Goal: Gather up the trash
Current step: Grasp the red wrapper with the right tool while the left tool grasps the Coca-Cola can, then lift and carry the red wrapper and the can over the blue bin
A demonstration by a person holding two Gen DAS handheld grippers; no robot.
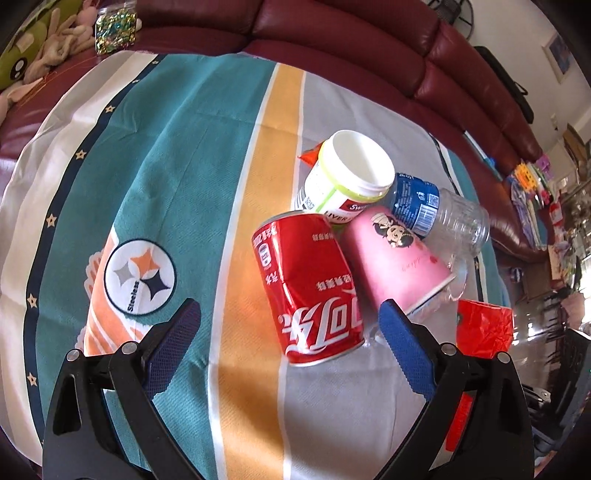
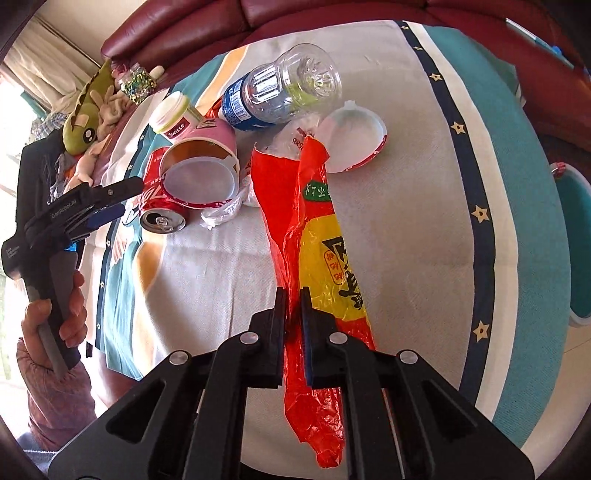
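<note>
A heap of trash lies on the patterned cloth [image 1: 177, 155]: a dented red cola can [image 1: 308, 288], a pink paper cup [image 1: 397, 258], a white supplement jar [image 1: 347, 181] and a clear bottle with a blue label [image 1: 439, 214]. My left gripper [image 1: 288, 314] stands open, its blue pads either side of the can's near end without touching it. My right gripper [image 2: 293, 295] is shut on a red and yellow plastic wrapper [image 2: 314, 206], which hangs lifted above the cloth. The same can [image 2: 162, 210], cup [image 2: 203, 166] and bottle [image 2: 280, 88] show in the right wrist view, where the left gripper [image 2: 122, 201] reaches in.
A white plastic lid [image 2: 354, 140] and crumpled clear film [image 2: 221, 214] lie beside the heap. A dark red leather sofa [image 1: 369, 48] curves behind, with plush toys [image 2: 92, 110] and a glitter jar [image 1: 114, 26]. A teal bin [image 2: 572, 240] stands at the right. A hand [image 2: 70, 310] grips the left tool.
</note>
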